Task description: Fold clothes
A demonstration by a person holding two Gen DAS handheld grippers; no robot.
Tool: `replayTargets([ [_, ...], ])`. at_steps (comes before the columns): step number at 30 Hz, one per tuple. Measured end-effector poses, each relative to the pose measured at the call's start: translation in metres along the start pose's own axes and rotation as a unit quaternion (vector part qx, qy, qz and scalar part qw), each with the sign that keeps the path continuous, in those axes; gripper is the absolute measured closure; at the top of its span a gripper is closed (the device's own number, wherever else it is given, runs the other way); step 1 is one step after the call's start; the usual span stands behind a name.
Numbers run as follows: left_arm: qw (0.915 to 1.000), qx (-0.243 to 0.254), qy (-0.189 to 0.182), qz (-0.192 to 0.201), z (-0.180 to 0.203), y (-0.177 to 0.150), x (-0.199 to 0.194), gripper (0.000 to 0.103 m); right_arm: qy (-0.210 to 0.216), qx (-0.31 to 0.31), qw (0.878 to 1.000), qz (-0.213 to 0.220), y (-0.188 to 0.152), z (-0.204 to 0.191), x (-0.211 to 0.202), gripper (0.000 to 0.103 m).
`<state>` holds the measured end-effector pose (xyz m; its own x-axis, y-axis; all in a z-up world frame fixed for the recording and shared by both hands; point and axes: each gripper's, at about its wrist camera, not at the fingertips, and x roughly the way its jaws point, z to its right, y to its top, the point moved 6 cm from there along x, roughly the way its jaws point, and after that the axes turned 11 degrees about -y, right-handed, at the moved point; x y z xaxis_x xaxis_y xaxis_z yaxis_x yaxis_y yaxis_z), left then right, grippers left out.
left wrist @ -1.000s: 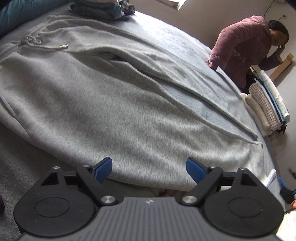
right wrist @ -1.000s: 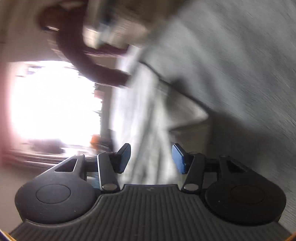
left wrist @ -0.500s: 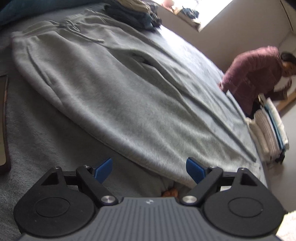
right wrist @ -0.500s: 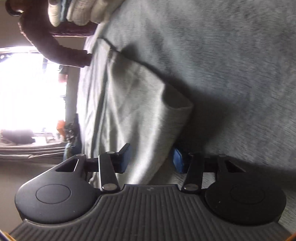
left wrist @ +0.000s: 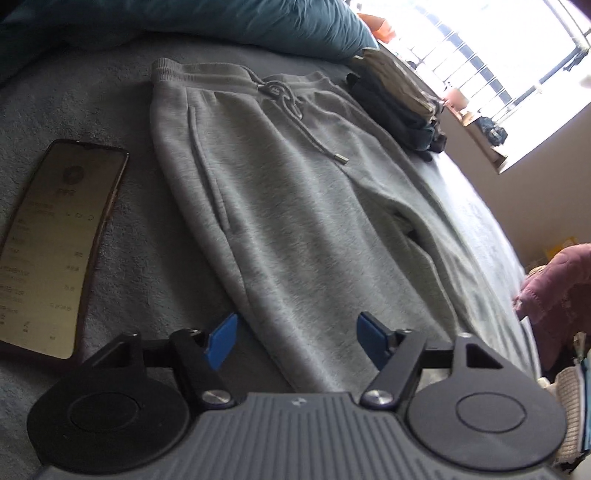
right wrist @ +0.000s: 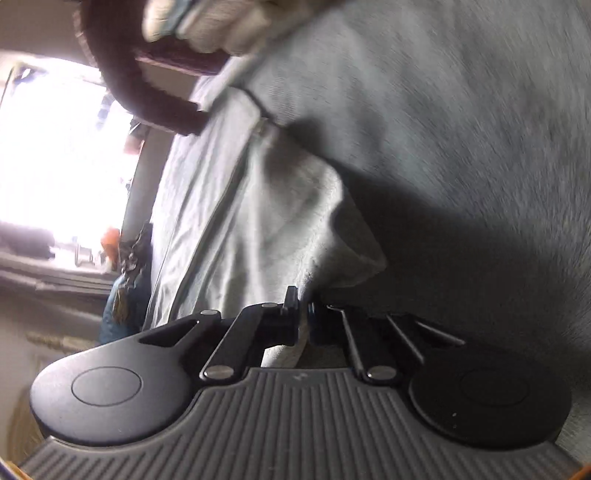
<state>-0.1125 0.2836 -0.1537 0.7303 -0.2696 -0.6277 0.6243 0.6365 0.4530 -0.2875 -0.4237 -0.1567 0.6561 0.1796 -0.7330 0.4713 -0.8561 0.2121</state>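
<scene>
Grey sweatpants (left wrist: 295, 206) lengthwise, waistband far

one sweatpants (left wrist: 295, 206), one phone (left wrist: 55, 240), one pillow (left wrist: 221, 22)

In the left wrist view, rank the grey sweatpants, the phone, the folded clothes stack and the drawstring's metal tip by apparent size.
Largest to smallest:
1. grey sweatpants
2. phone, though it lies nearer the camera, so it looks enlarged
3. folded clothes stack, farther off, so its rank against the phone is unsure
4. drawstring's metal tip
</scene>
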Motion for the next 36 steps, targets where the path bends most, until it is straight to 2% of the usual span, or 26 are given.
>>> replayTargets([
  [3,0.9996,0.024,0.006,-0.013,0.004,-0.005,0.006,0.038,-0.048,-0.012,0.998,-0.033,-0.005,0.011,-0.001,0.100],
  [5,0.9985,0.044,0.020,-0.025,0.006,-0.008,0.011,0.044,-0.089,0.005,0.993,-0.074,-0.014,0.033,0.011,0.100],
  [7,0.9964,0.063,0.046,-0.035,0.007,-0.012,0.013,0.064,-0.099,0.006,0.992,-0.083,-0.017,0.041,0.016,0.101],
  [9,0.9944,0.071,0.066,-0.042,0.007,-0.014,0.014,0.072,-0.104,-0.024,0.991,-0.079,-0.014,0.032,0.009,0.101],
  [11,0.9922,0.083,0.079,-0.049,0.007,-0.016,0.013,0.071,-0.114,-0.060,0.988,-0.083,-0.013,0.027,0.003,0.100],
  [13,0.9897,0.102,0.086,-0.051,0.012,-0.018,0.010,0.064,-0.137,-0.080,0.982,-0.104,-0.011,0.031,0.004,0.099],
  [14,0.9886,0.112,0.086,-0.053,0.015,-0.018,0.008,0.058,-0.151,-0.092,0.978,-0.111,-0.009,0.033,0.004,0.097],
  [15,0.9872,0.121,0.089,-0.054,0.017,-0.018,0.004,0.045,-0.164,-0.101,0.976,-0.104,0.000,0.029,-0.002,0.091],
  [16,0.9857,0.131,0.091,-0.053,0.021,-0.017,0.001,0.037,-0.176,-0.110,0.973,-0.096,0.010,0.026,-0.007,0.087],
  [17,0.9843,0.143,0.090,-0.048,0.025,-0.016,-0.004,0.036,-0.189,-0.120,0.971,-0.086,0.020,0.022,-0.014,0.081],
  [20,0.9750,0.199,0.096,-0.022,0.042,-0.009,-0.018,0.032,-0.220,-0.186,0.958,0.017,0.059,-0.010,-0.049,0.078],
  [22,0.9653,0.245,0.089,0.000,0.063,-0.004,-0.017,0.024,-0.213,-0.227,0.946,0.095,0.090,-0.050,-0.059,0.077],
  [23,0.9587,0.272,0.083,0.004,0.075,-0.002,-0.011,0.023,-0.193,-0.246,0.941,0.126,0.101,-0.070,-0.063,0.077],
  [25,0.9447,0.321,0.065,0.008,0.100,0.002,0.007,0.023,-0.138,-0.285,0.935,0.159,0.115,-0.129,-0.051,0.077],
  [27,0.9407,0.337,0.037,0.009,0.118,0.005,0.027,0.023,-0.077,-0.324,0.926,0.179,0.121,-0.191,-0.032,0.077],
  [29,0.9397,0.342,0.012,0.008,0.132,0.008,0.045,0.023,-0.029,-0.370,0.916,0.151,0.105,-0.246,0.003,0.077],
  [31,0.9429,0.333,0.003,-0.002,0.136,0.010,0.060,0.023,0.008,-0.412,0.904,0.109,0.083,-0.298,0.045,0.077],
  [35,0.9490,0.314,0.004,-0.029,0.125,0.012,0.073,0.023,0.044,-0.498,0.866,0.017,0.024,-0.371,0.120,0.077],
  [36,0.9504,0.309,0.007,-0.037,0.121,0.012,0.074,0.023,0.056,-0.508,0.860,-0.006,0.008,-0.385,0.135,0.077],
])
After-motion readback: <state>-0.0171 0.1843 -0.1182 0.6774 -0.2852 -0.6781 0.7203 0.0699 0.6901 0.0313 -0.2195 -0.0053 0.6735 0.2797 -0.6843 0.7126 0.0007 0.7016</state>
